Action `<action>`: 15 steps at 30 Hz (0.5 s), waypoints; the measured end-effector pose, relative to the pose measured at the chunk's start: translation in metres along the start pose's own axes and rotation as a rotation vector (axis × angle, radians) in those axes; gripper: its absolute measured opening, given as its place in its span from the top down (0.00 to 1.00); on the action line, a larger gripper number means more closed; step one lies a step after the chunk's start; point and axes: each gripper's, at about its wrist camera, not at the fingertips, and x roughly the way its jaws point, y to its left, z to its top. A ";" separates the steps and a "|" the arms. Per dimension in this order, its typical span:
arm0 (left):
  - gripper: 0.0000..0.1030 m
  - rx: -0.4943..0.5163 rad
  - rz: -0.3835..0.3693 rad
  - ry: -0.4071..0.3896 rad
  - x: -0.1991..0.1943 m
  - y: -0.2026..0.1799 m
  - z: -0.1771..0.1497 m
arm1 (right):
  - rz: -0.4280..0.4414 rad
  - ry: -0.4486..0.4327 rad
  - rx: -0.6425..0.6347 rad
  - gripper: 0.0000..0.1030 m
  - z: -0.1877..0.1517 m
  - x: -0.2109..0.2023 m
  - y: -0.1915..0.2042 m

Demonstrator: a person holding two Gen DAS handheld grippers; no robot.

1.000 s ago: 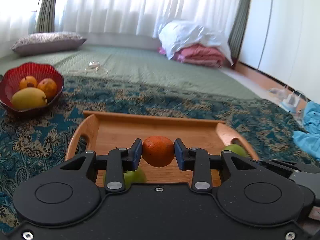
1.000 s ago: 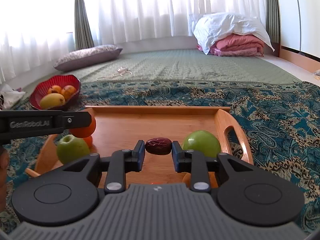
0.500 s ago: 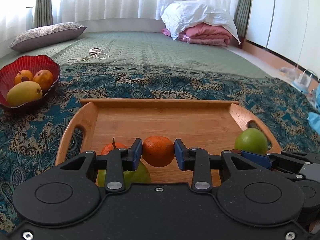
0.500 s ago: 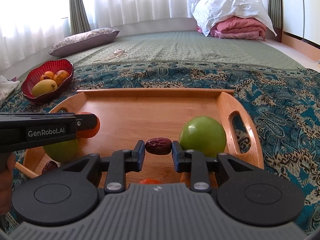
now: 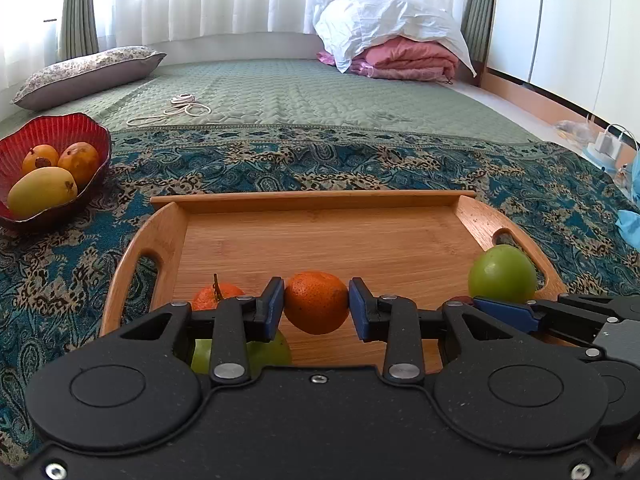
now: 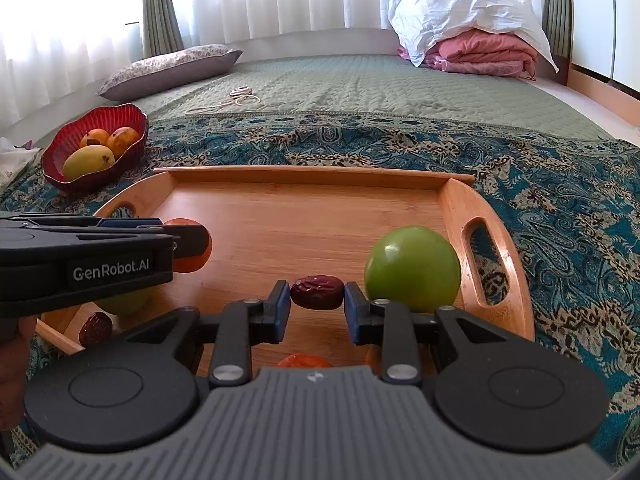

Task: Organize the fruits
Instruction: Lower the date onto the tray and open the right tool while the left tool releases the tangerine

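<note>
Left gripper (image 5: 316,304): blue pads closed on a small orange (image 5: 316,302), fruit pinched at both sides and carried clear of the boards. Over the past second this view has swung so the whole wooden tray (image 5: 320,240) now lies square ahead, and the gripper has come lower over its near end; grip unchanged.

Right gripper (image 6: 317,300): a wrinkled red date (image 6: 317,298) sits between the pads. The jaws have begun to ease apart, from fully pinched a second ago; the pads look to be still touching the date's ends, and whether it already rests on the tray cannot be told. Judged meaning: the date is being let go onto the tray, the orange likely to follow.

On the tray, near the right gripper: a green apple (image 6: 412,268) just beside the right handle slot. A second orange (image 5: 218,296), with stem, lies left of the left gripper; a second green apple (image 5: 264,354) is half hidden under that gripper. Another date (image 6: 95,328) lies at the tray's near left corner. An orange-red fruit peeks from under the right gripper's body; kind unclear.

Beyond the tray, left: red bowl (image 5: 56,136) holding a mango and two orange-yellow fruits, on the patterned blue cloth (image 5: 360,164).
</note>
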 end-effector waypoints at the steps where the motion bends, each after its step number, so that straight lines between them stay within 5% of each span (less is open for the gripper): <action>1: 0.68 0.001 -0.001 0.001 0.000 0.000 0.000 | 0.000 0.001 0.000 0.65 0.000 0.000 0.000; 11: 0.67 0.009 -0.014 0.013 0.000 -0.001 0.000 | 0.008 0.000 0.010 0.61 -0.002 0.000 0.001; 15: 0.68 0.014 -0.014 0.014 -0.002 -0.002 -0.001 | 0.010 -0.005 0.016 0.51 -0.002 -0.003 -0.001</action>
